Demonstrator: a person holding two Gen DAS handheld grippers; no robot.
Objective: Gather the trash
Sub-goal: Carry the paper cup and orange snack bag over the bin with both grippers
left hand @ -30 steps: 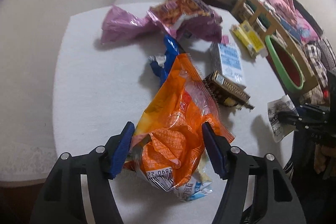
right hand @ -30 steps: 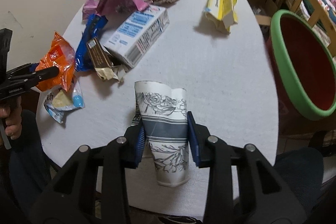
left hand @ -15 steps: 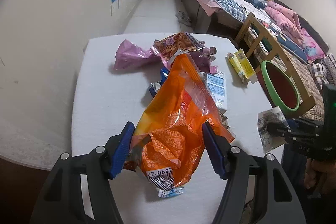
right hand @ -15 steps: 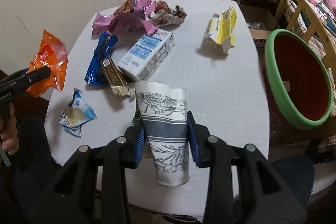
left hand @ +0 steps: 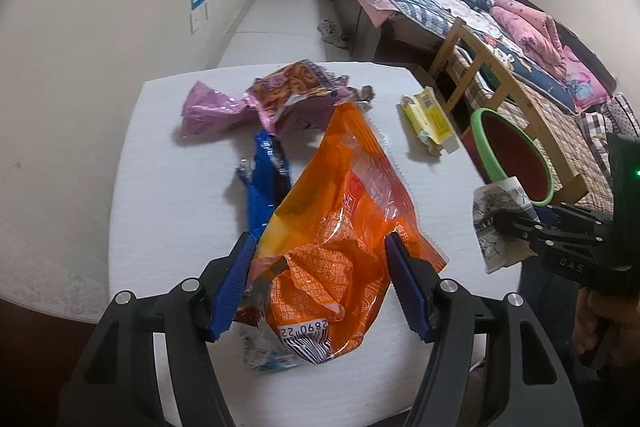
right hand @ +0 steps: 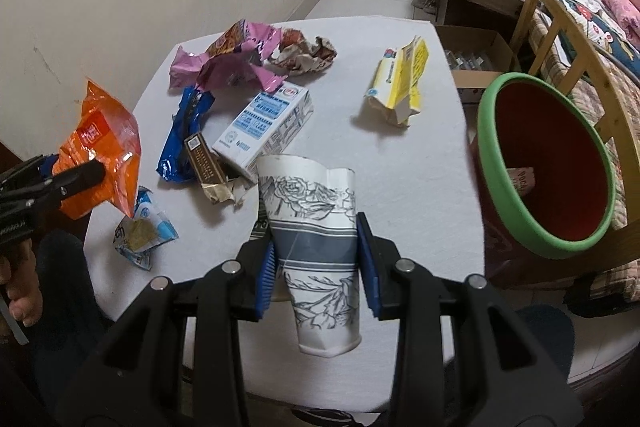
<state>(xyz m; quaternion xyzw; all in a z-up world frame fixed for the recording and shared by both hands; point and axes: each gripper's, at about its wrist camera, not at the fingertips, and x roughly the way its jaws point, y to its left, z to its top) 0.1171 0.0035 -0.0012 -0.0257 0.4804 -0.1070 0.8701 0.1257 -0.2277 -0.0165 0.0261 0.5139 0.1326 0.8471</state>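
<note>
Stock as I see it from my two wrist cameras:

- Left gripper (left hand: pixel 320 287): my fingers are clenched on an orange snack bag (left hand: pixel 336 227), held clear above the table (left hand: pixel 168 195), off its near left corner in the right wrist view
- Right gripper (right hand: pixel 318 275): my fingers are clamped on a crushed paper cup (right hand: pixel 316 227) with a flower print and grey band, rim pointing away from me, over the table's near edge
- Bin (right hand: pixel 552 243), green rim, red inside, standing just off the table's right edge beside a wooden chair (right hand: pixel 560 31); one scrap lies inside it
- Pink wrapper (right hand: pixel 224 63), torn open, at the far left corner
- Crumpled brown wrapper (right hand: pixel 308 55), touching the pink one, along the far edge
- Blue wrapper (right hand: pixel 184 135), near the left edge, below the pink one
- White and blue carton (right hand: pixel 264 127), lying on its side in the middle, just beside the blue wrapper
- Brown chocolate wrapper (right hand: pixel 208 167), resting against the carton's near end
- Yellow carton (right hand: pixel 400 87), flattened and torn, toward the far right corner, well apart from the rest
- Small light-blue packet (right hand: pixel 142 231), near the left near corner, under the hanging orange bag
</note>
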